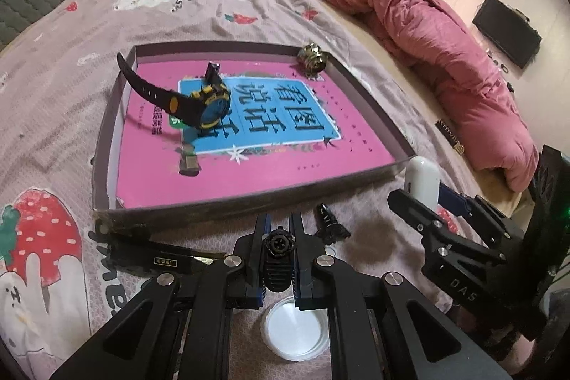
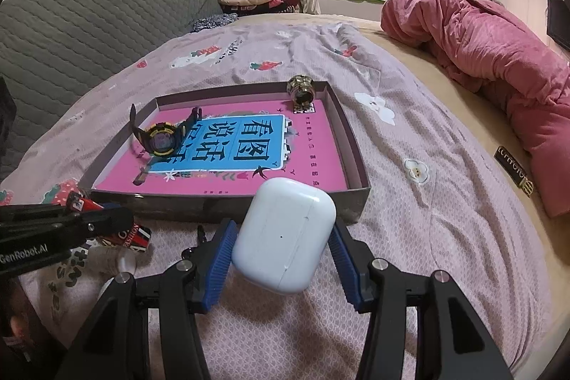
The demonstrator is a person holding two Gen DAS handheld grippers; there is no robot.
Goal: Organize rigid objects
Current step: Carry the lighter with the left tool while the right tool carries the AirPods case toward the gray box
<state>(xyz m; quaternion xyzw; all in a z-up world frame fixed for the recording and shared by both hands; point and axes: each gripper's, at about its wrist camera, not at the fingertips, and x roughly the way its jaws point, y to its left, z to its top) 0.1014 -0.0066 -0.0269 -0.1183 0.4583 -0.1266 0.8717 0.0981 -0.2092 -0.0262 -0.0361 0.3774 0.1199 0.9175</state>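
My left gripper point(image 1: 278, 224) is shut on a small black ribbed piece with a round end point(image 1: 278, 250), held just before the near wall of the shallow cardboard tray point(image 1: 228, 205). My right gripper point(image 2: 283, 227) is shut on a white earbud case point(image 2: 285, 234), its blue pads point(image 2: 219, 259) pressing both sides, above the bed in front of the tray point(image 2: 221, 207). Inside the tray lie a pink book point(image 1: 285, 145), a black-and-yellow wristwatch point(image 1: 203, 102) and a gold-and-black ornament point(image 1: 312, 58) in the far right corner. The right gripper point(image 1: 429, 202) with the case point(image 1: 422, 180) also shows in the left wrist view.
On the strawberry-print sheet before the tray lie a small black clip-like piece point(image 1: 329, 227), a flat black box point(image 1: 160, 257), a white round lid point(image 1: 295, 326), a red lighter point(image 2: 80, 202) and a red-and-black box point(image 2: 133, 235). A pink quilt point(image 2: 498, 59) is heaped at the right.
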